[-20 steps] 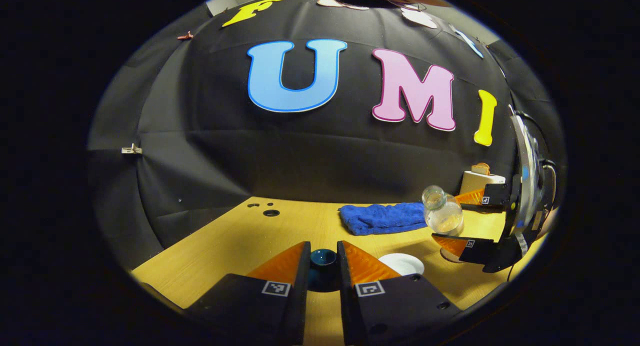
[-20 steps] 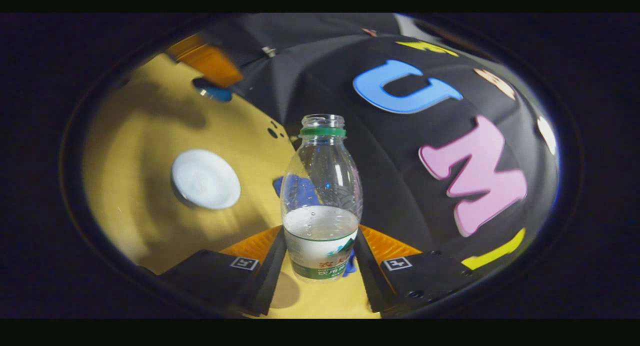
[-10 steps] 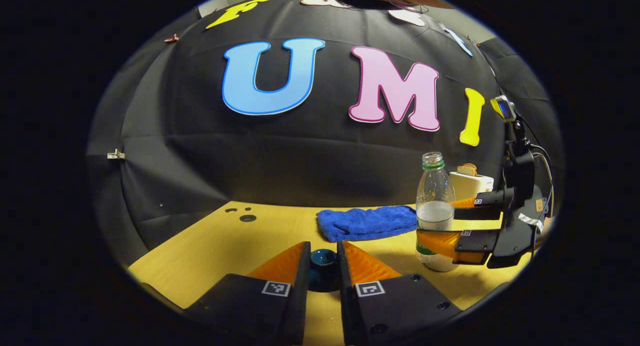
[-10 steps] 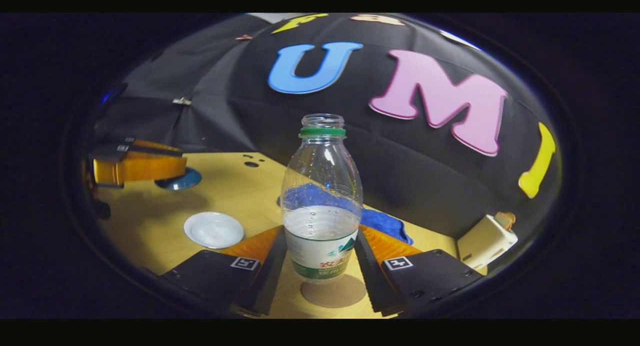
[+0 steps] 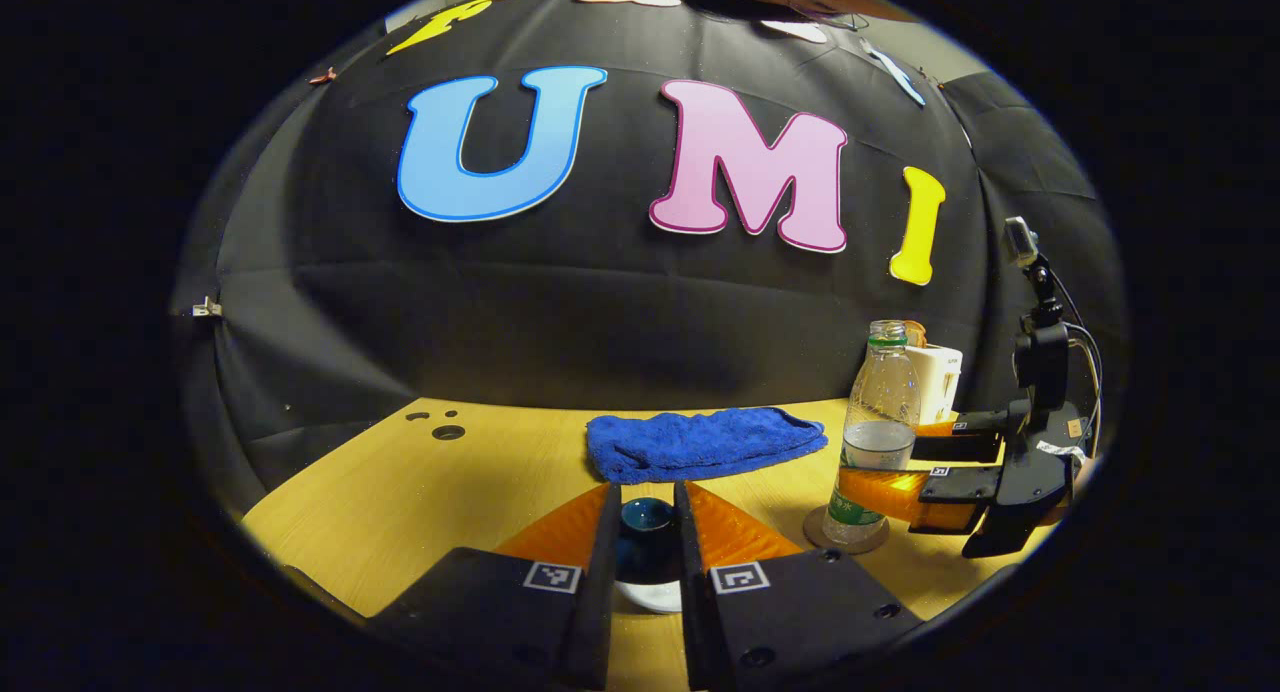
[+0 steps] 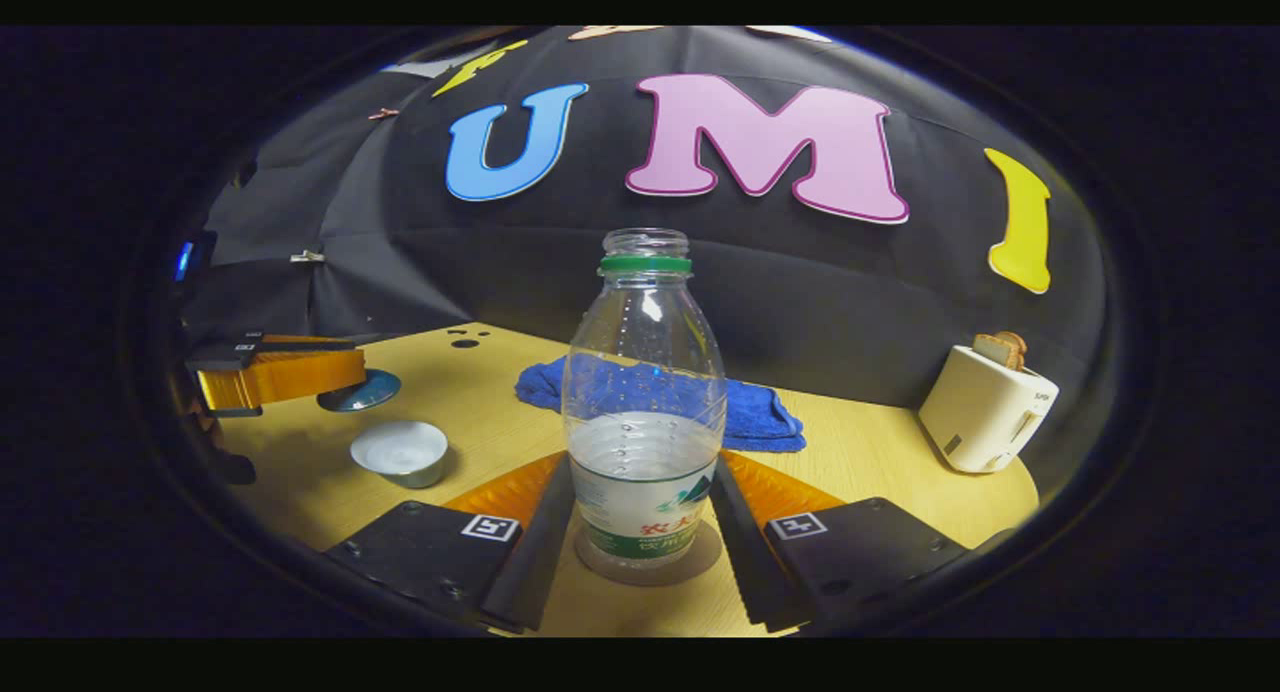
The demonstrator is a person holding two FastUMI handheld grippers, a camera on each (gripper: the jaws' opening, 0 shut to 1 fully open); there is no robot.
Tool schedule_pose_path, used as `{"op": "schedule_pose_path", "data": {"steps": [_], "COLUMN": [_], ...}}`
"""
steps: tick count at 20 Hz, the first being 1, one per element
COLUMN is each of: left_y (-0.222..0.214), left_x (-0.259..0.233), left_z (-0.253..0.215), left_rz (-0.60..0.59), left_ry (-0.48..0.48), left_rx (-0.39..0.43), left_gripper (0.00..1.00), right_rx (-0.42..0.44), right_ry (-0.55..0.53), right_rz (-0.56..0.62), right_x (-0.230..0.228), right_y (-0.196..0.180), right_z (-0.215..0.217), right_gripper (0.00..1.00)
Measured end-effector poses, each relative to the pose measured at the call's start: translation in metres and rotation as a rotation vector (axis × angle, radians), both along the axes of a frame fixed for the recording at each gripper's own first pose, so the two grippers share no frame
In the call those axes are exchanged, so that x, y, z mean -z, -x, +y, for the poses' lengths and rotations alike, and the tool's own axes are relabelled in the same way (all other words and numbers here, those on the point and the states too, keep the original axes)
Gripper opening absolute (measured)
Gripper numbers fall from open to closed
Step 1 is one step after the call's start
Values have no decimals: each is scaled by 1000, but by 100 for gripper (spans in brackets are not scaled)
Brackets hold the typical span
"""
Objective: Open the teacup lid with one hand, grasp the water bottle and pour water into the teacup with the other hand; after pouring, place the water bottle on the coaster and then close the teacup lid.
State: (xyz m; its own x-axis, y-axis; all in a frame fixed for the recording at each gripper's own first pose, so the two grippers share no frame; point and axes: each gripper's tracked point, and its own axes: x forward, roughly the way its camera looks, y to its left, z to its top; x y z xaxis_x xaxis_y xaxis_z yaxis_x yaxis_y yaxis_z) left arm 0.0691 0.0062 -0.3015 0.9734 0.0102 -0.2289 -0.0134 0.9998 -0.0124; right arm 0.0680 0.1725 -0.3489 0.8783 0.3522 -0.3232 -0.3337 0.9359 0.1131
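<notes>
My left gripper (image 5: 645,497) is shut on the knob of the dark blue teacup lid (image 5: 645,524), held in the air. The white teacup (image 5: 650,598) peeks out just below it between my fingers. In the right gripper view the open teacup (image 6: 400,450) stands at the left, with the lid (image 6: 360,392) and left gripper (image 6: 280,372) a little above and beyond it. My right gripper (image 6: 640,477) is shut on the uncapped, part-filled water bottle (image 6: 645,392). The bottle stands upright on the round cork coaster (image 6: 690,570). From the left gripper view, the bottle (image 5: 880,432) and coaster (image 5: 815,532) show at the right.
A folded blue towel (image 5: 700,442) lies at the back of the wooden table (image 5: 430,502). A cream toaster (image 6: 985,407) stands at the back right, behind the bottle. Small holes (image 5: 447,432) mark the table's far left corner.
The bottle has swung from tilted to upright and come down onto the coaster, still gripped. My left gripper has carried the lid over toward the teacup.
</notes>
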Motion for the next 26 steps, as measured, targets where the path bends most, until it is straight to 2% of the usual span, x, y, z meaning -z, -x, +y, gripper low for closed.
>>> {"op": "schedule_pose_path", "data": {"steps": [1, 5, 6, 7, 9, 13, 18, 19, 20, 21, 25, 26], "left_y": [0, -3, -4, -3, -4, -6, -7, -7, -7, -8, -8, -8], "left_x": [1, 3, 4, 5, 7, 10, 22, 25, 28, 31, 41, 44], "left_z": [-2, -7, -8, -8, -9, -10, -11, -12, -13, -13, -18, -18], "left_rz": [2, 7, 9, 12, 15, 16, 34, 38, 43, 47, 61, 67], "left_ry": [0, 0, 1, 3, 9, 10, 20, 22, 23, 24, 28, 27], "left_rx": [2, 8, 9, 9, 9, 13, 15, 16, 18, 21, 36, 36], "left_gripper": [33, 33, 29, 29, 33, 33, 33, 33, 33, 33, 33, 33], "right_rx": [11, 28, 33, 41, 31, 8, 30, 34, 41, 50, 78, 82], "right_ry": [-5, -18, -23, -26, -34, -44, -47, -41, -35, -30, -18, -15], "right_rz": [-1, -5, -5, -2, 45, 120, 177, 183, 189, 194, 205, 206], "right_x": [-2, 2, 2, 3, 11, 22, 34, 35, 37, 39, 38, 37], "right_y": [-1, -2, -2, -2, 3, 23, 35, 38, 42, 44, 59, 63], "right_z": [-2, -3, -4, -4, -1, -1, -3, -6, -8, -11, -23, -26], "right_gripper": [76, 76, 77, 77, 78, 87, 97, 93, 96, 92, 96, 92]}}
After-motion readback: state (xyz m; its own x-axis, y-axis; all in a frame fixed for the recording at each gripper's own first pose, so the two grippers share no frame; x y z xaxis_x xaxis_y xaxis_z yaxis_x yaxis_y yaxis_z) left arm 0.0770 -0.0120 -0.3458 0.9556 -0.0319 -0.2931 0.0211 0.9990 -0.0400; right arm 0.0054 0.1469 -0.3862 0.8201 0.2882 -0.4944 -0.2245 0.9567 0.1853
